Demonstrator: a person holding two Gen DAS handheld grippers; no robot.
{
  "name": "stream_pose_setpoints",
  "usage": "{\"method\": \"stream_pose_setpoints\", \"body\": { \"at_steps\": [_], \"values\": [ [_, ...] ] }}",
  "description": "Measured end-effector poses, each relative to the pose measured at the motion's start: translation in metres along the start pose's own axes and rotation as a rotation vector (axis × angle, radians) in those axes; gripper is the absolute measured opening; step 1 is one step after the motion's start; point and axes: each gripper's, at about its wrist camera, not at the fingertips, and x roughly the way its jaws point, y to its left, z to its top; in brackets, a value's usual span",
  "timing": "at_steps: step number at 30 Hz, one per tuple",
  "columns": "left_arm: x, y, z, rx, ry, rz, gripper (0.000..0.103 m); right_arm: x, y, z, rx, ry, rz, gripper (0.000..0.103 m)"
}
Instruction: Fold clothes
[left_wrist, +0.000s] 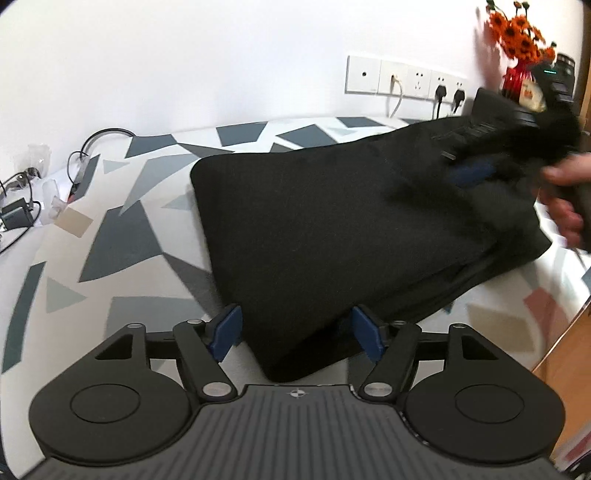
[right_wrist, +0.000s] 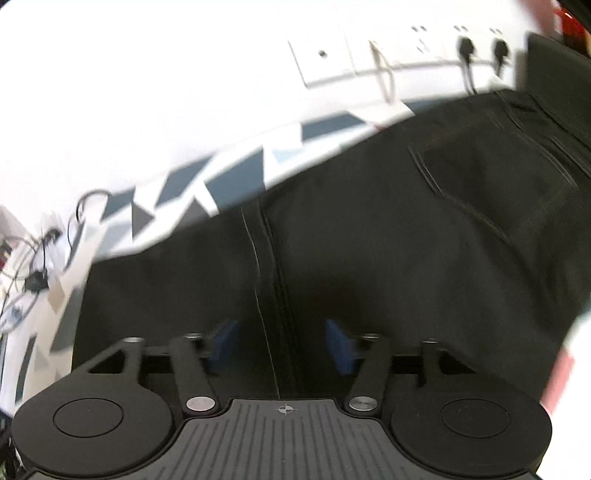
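Left wrist view: left gripper (left_wrist: 295, 334) released, pads either side of the folded black trousers (left_wrist: 332, 229), not pinching. Trousers lie ahead on the patterned table (left_wrist: 122, 236). Best to square the near edge before regripping. Only here: hand (left_wrist: 565, 192) with right gripper (left_wrist: 471, 173), blurred.

Right wrist view: right gripper (right_wrist: 282, 345) released above the trousers (right_wrist: 369, 240). Only here: seam and back pocket (right_wrist: 491, 181) ahead right.
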Motion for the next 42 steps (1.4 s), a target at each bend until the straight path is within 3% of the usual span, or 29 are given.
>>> {"method": "stream_pose_setpoints", "body": {
  "at_steps": [4, 5, 6, 8, 13, 16, 18, 20, 23, 25, 27, 31, 34, 35, 36, 40, 42],
  "values": [
    [0.006, -0.012, 0.003, -0.012, -0.001, -0.027, 0.070, 0.054, 0.019, 0.040, -0.065, -0.004, -0.010, 0.059],
    [0.009, -0.015, 0.003, -0.014, 0.001, -0.023, 0.072, 0.068, 0.023, 0.046, -0.075, 0.024, -0.010, 0.046],
    [0.011, -0.018, 0.003, -0.016, 0.004, -0.017, 0.073, 0.083, 0.025, 0.051, -0.085, 0.057, -0.004, 0.023],
    [0.016, -0.022, 0.004, -0.027, 0.015, -0.004, 0.074, 0.103, 0.030, 0.058, -0.106, 0.072, -0.006, 0.020],
    [0.025, -0.029, 0.010, -0.051, 0.035, 0.017, 0.074, 0.126, 0.038, 0.075, -0.143, 0.011, 0.022, 0.019],
    [0.034, -0.032, 0.016, -0.058, 0.055, 0.034, 0.075, 0.133, 0.033, 0.086, -0.102, 0.019, 0.046, 0.032],
    [0.038, -0.033, 0.021, -0.070, 0.061, 0.042, 0.075, 0.128, 0.021, 0.092, -0.041, -0.003, 0.049, 0.055],
    [0.041, -0.033, 0.025, -0.097, 0.073, 0.049, 0.075, 0.129, 0.007, 0.098, -0.012, -0.036, 0.036, 0.055],
    [0.041, -0.033, 0.031, -0.115, 0.083, 0.055, 0.075, 0.134, -0.018, 0.109, 0.045, -0.062, 0.028, 0.047],
    [0.038, -0.033, 0.035, -0.126, 0.080, 0.049, 0.075, 0.124, -0.040, 0.116, 0.176, -0.042, 0.044, 0.054],
    [0.038, -0.035, 0.042, -0.142, 0.081, 0.022, 0.077, 0.099, -0.066, 0.109, 0.296, -0.076, 0.092, 0.063],
    [0.047, -0.049, 0.060, -0.116, 0.081, -0.017, 0.081, 0.032, -0.129, 0.068, 0.429, -0.171, 0.133, 0.064],
    [0.063, -0.068, 0.075, -0.070, 0.067, -0.028, 0.085, -0.028, -0.170, 0.030, 0.480, -0.252, 0.080, 0.065],
    [0.070, -0.075, 0.079, -0.058, 0.072, -0.032, 0.086, -0.045, -0.180, 0.022, 0.460, -0.264, 0.035, 0.076],
    [0.078, -0.083, 0.083, -0.044, 0.082, -0.040, 0.086, -0.063, -0.189, 0.013, 0.436, -0.285, -0.020, 0.103],
    [0.112, -0.115, 0.096, 0.020, 0.122, -0.052, 0.088, -0.105, -0.216, -0.011, 0.244, -0.432, -0.247, 0.102],
    [0.124, -0.131, 0.100, 0.039, 0.143, -0.059, 0.088, -0.104, -0.228, -0.013, 0.225, -0.389, -0.341, 0.102]
  ]
}}
